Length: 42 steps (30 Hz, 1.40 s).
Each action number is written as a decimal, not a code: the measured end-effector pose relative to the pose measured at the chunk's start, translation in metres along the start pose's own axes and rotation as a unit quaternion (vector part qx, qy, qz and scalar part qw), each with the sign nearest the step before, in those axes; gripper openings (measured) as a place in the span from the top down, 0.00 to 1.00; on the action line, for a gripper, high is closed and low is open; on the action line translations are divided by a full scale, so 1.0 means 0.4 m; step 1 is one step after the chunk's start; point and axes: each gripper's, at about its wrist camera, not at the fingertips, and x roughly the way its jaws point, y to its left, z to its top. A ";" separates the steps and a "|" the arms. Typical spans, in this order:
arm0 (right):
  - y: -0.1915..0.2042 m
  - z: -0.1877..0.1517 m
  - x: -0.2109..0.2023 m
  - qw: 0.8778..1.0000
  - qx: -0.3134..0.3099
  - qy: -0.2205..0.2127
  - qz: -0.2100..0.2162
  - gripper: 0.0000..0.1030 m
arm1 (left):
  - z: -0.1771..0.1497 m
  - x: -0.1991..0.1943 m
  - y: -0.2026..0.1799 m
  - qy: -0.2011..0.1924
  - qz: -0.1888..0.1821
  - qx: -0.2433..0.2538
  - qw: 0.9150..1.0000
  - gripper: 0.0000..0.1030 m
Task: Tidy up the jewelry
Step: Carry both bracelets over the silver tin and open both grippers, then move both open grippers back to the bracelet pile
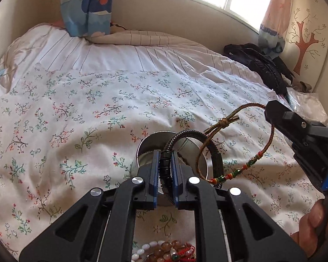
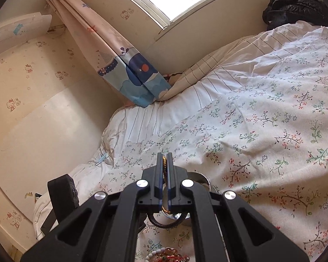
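The left gripper (image 1: 165, 163) pinches a stiff black bracelet (image 1: 193, 144) and the right gripper (image 2: 165, 163) clamps a light, floppy cord bracelet (image 1: 236, 144), likely best gripped by its band.

Left claw (image 1: 165, 170) grips black bracelet (image 1: 194, 144); right claw (image 1: 271, 111) lifts braided bracelet (image 1: 236, 144).

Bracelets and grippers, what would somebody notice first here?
Probably the left gripper in the middle, shut on a black bracelet above a shiny metal tin. To its right, the right gripper holds up a brown braided bracelet with colourful beads. Underneath lies a flowery bedsheet.
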 end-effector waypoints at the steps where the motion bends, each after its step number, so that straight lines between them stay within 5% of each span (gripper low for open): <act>1: -0.003 -0.001 0.014 1.000 -0.001 0.004 -0.002 0.96 | 0.004 0.014 -0.001 0.002 0.001 0.001 1.000 0.91; 12: -0.035 -0.023 0.135 0.998 0.015 0.053 -0.002 0.96 | -0.004 0.051 0.021 0.018 0.039 0.014 0.999 0.78; 15: -0.044 -0.035 0.169 0.997 0.025 0.073 0.005 0.96 | -0.006 0.016 0.028 0.001 0.060 0.013 0.998 0.51; 16: -0.044 -0.040 0.180 0.996 0.025 0.081 0.005 0.96 | -0.006 0.009 0.031 -0.002 0.062 0.011 0.998 0.50; 18: -0.043 -0.050 0.200 0.995 0.021 0.095 -0.003 0.95 | -0.006 -0.001 0.036 -0.002 0.063 0.007 0.998 0.50; 19: -0.044 -0.057 0.211 0.994 0.020 0.102 -0.011 0.85 | -0.006 -0.006 0.038 -0.003 0.067 0.007 0.998 0.49; 20: -0.047 -0.063 0.217 0.994 0.019 0.106 -0.019 0.64 | -0.007 -0.009 0.040 -0.003 0.068 0.007 0.998 0.49; 21: -0.050 -0.068 0.217 0.994 0.017 0.103 -0.028 0.60 | -0.009 -0.012 0.041 -0.002 0.070 0.008 0.998 0.49; 34: -0.061 -0.061 0.091 0.995 0.008 0.083 -0.060 0.58 | -0.064 -0.066 0.054 0.018 0.076 0.009 0.997 0.40; 42: -0.060 -0.127 -0.003 0.986 -0.018 0.137 -0.097 0.58 | -0.141 -0.122 0.113 0.045 0.070 -0.025 0.996 0.40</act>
